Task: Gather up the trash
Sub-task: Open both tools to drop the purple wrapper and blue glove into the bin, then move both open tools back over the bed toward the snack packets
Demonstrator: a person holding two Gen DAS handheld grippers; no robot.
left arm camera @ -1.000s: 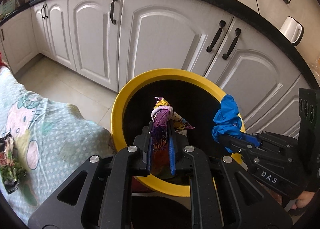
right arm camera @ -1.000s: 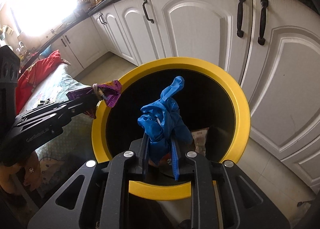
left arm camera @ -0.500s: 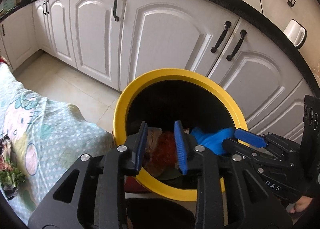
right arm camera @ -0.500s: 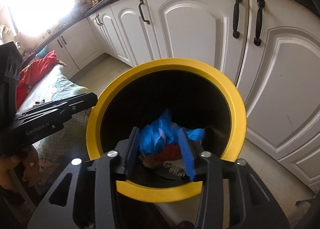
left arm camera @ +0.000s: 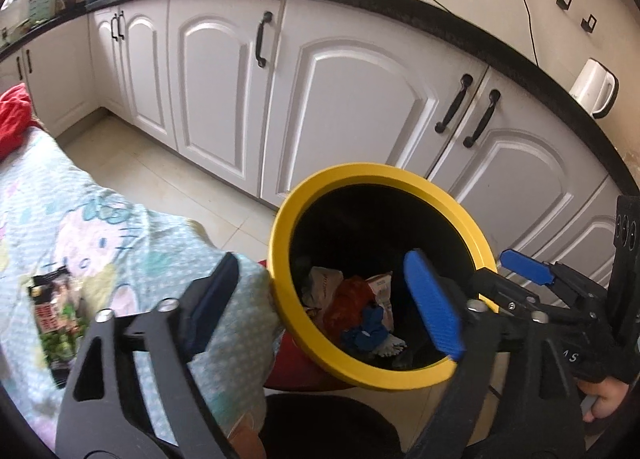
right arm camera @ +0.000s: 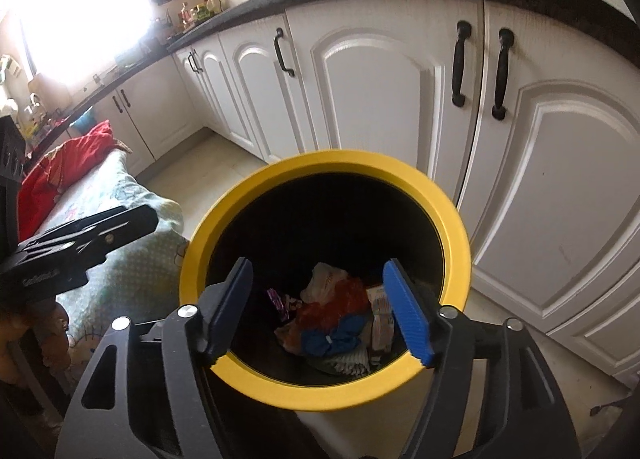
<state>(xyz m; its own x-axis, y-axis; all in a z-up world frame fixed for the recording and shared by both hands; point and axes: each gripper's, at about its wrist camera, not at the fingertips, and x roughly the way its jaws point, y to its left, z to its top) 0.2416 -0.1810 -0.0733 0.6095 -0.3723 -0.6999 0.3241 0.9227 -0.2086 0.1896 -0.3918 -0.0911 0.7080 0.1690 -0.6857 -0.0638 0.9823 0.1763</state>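
Release step is in hand: both grippers, left gripper [left arm camera: 324, 305] and right gripper [right arm camera: 320, 313], are opening empty above the yellow bin [right arm camera: 456, 231], so next comes fetching the green packet [left arm camera: 56, 315].

Hard daylight pours from the blown-out window [right arm camera: 76, 15] at upper left in the right wrist view, washing out detail there. The white panelled cabinet doors [left arm camera: 352, 107] are evenly lit. The yellow-rimmed round bin [right arm camera: 452, 219] stays deeply shadowed inside. Fisheye bending curves the black countertop [left arm camera: 400, 5]; edges vignette dark.

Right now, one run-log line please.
left gripper: opening, empty | right gripper: opening, empty | blue wrapper: in yellow bin | green packet: on bedsheet
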